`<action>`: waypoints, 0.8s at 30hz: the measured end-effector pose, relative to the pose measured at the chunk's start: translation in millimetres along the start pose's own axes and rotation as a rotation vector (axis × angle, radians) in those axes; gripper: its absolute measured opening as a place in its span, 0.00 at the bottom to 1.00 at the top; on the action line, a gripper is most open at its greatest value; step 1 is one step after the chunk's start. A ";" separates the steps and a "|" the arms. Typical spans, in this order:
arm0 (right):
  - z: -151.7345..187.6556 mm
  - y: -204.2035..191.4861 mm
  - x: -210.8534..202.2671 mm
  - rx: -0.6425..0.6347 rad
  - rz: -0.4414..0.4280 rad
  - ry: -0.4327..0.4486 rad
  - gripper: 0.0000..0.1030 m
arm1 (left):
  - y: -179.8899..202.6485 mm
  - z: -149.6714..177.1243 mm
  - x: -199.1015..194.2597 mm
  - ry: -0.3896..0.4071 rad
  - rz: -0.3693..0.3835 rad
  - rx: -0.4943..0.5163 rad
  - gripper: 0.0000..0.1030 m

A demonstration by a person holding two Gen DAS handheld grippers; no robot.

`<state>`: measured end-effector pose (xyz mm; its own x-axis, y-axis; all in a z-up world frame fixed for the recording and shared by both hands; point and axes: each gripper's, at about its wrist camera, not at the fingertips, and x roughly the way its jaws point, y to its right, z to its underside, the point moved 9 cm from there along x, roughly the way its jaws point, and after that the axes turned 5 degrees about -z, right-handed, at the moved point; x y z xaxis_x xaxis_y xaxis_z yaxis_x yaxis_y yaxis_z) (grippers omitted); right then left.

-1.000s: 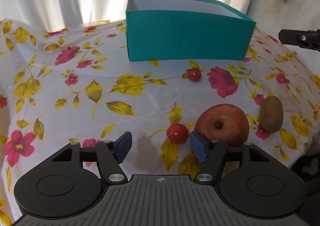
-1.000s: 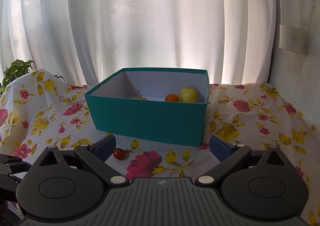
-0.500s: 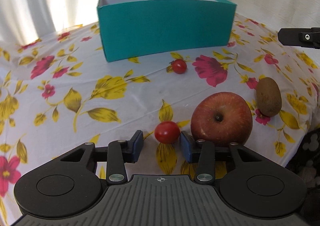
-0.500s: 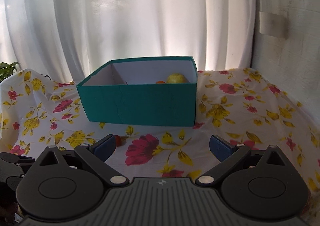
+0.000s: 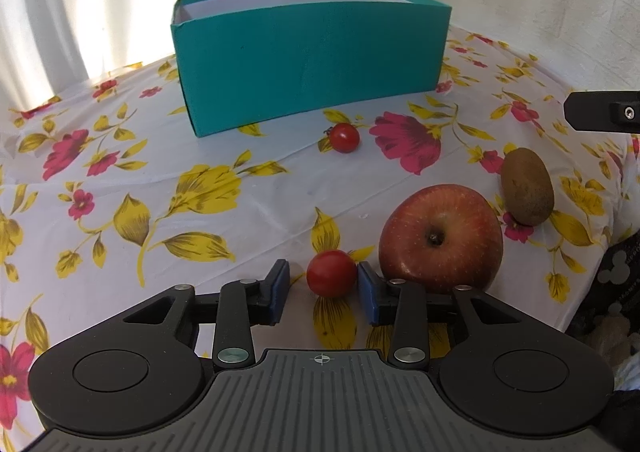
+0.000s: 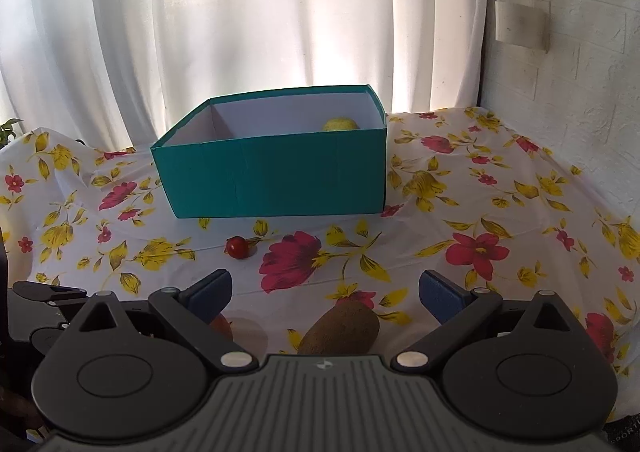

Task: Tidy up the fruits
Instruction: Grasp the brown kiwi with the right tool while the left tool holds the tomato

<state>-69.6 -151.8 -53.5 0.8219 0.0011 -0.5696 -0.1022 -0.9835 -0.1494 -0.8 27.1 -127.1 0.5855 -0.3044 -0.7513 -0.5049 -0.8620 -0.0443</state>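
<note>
A small red cherry tomato point(image 5: 331, 278) lies on the flowered tablecloth between the pads of my left gripper point(image 5: 322, 270). The jaws are closing; the right pad is at the tomato's side and a gap shows by the left pad. A red apple point(image 5: 440, 238) sits just right of it, with a brown kiwi point(image 5: 528, 186) beyond. A second cherry tomato point(image 5: 344, 137) lies in front of the teal box point(image 5: 308, 72). My right gripper point(image 6: 326, 280) is open wide above the kiwi point(image 6: 340, 326), touching nothing. A yellow fruit point(image 6: 340, 124) lies inside the box point(image 6: 272, 176).
The tablecloth point(image 5: 200, 188) drops off at the right edge beside the kiwi. White curtains point(image 6: 240, 32) hang behind the box and a white brick wall point(image 6: 568, 52) stands at the right. A plant leaf point(image 6: 8, 128) shows at the far left.
The left jaws have narrowed around the near cherry tomato and the gripper has rolled a little. The right gripper has shifted and dipped, so the kiwi now shows between its fingers.
</note>
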 end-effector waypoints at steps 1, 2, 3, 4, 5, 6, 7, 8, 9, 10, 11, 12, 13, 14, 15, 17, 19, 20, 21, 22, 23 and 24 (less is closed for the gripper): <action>0.6 0.0 -0.6 0.002 0.003 -0.001 0.97 | 0.6 -0.2 -0.3 -0.001 0.006 0.001 0.33; 1.4 -0.5 -1.2 0.002 0.003 -0.004 0.97 | 1.4 -0.3 -0.7 -0.002 0.015 -0.001 0.29; 2.1 -0.8 -1.5 0.001 0.003 -0.007 0.97 | 1.7 -0.3 -0.7 -0.004 0.016 -0.001 0.29; 2.5 -0.5 -1.9 0.001 0.006 -0.009 0.97 | 2.5 -0.6 -0.5 -0.005 0.012 0.006 0.29; 3.1 0.0 -2.2 0.002 0.007 -0.011 0.97 | 4.0 -0.7 -0.4 -0.004 0.012 0.012 0.28; 4.2 0.2 -1.9 0.004 0.007 -0.017 0.97 | 4.5 -0.7 -0.3 -0.003 0.012 0.010 0.28; 5.2 0.5 -1.5 0.006 0.008 -0.023 0.97 | 4.1 -0.9 -0.2 -0.005 0.012 0.004 0.28; 6.5 0.9 -0.8 0.007 0.007 -0.029 0.97 | 3.0 -1.1 -0.3 -0.009 0.013 -0.007 0.28; 8.2 0.8 0.3 0.005 0.005 -0.036 0.97 | 1.3 -1.3 -0.5 -0.013 0.013 -0.021 0.28; 9.8 1.0 1.6 0.001 0.006 -0.043 0.97 | -1.1 -1.7 -1.0 -0.016 0.008 -0.036 0.28; 11.5 2.2 3.2 -0.003 0.009 -0.048 0.97 | -3.9 -2.2 -2.2 -0.014 -0.001 -0.052 0.28; 13.7 3.5 5.9 -0.007 0.011 -0.057 0.97 | -6.7 -2.5 -3.2 -0.016 -0.011 -0.067 0.28; 16.1 4.9 9.5 -0.009 0.010 -0.070 0.97 | -10.0 -2.5 -4.4 -0.019 -0.020 -0.085 0.28; 18.8 6.2 14.1 -0.008 0.009 -0.085 0.97 | -13.8 -2.1 -6.2 -0.021 -0.031 -0.106 0.28; 21.3 7.9 19.0 -0.004 0.010 -0.100 0.97 | -17.1 -1.5 -8.4 -0.022 -0.041 -0.128 0.28; 25.4 11.3 27.7 0.012 -0.003 -0.123 0.97 | -23.5 -0.1 -14.3 -0.023 -0.063 -0.169 0.28; 26.7 14.5 35.9 0.042 -0.021 -0.142 0.97 | -28.8 0.1 -21.5 -0.017 -0.081 -0.200 0.28; 26.2 16.0 39.0 0.060 -0.031 -0.146 0.97 | -30.3 -0.5 -25.0 -0.012 -0.089 -0.209 0.28; 25.6 17.1 41.9 0.073 -0.037 -0.150 0.97 | -31.4 -1.2 -28.0 -0.007 -0.097 -0.216 0.28; 25.6 17.9 44.8 0.081 -0.037 -0.154 0.96 | -32.1 -1.7 -30.3 -0.003 -0.101 -0.223 0.28; 26.2 18.9 48.1 0.086 -0.029 -0.161 0.94 | -32.5 -2.3 -32.0 -0.001 -0.101 -0.228 0.28; 27.5 19.9 51.6 0.092 -0.019 -0.172 0.93 | -32.6 -2.9 -33.5 0.003 -0.100 -0.233 0.28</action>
<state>-44.6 -166.3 -108.0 0.7175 0.0583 -0.6941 -0.1444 -0.9624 -0.2301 -2.2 64.2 -98.6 0.6274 -0.2135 -0.7489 -0.2846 -0.9580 0.0347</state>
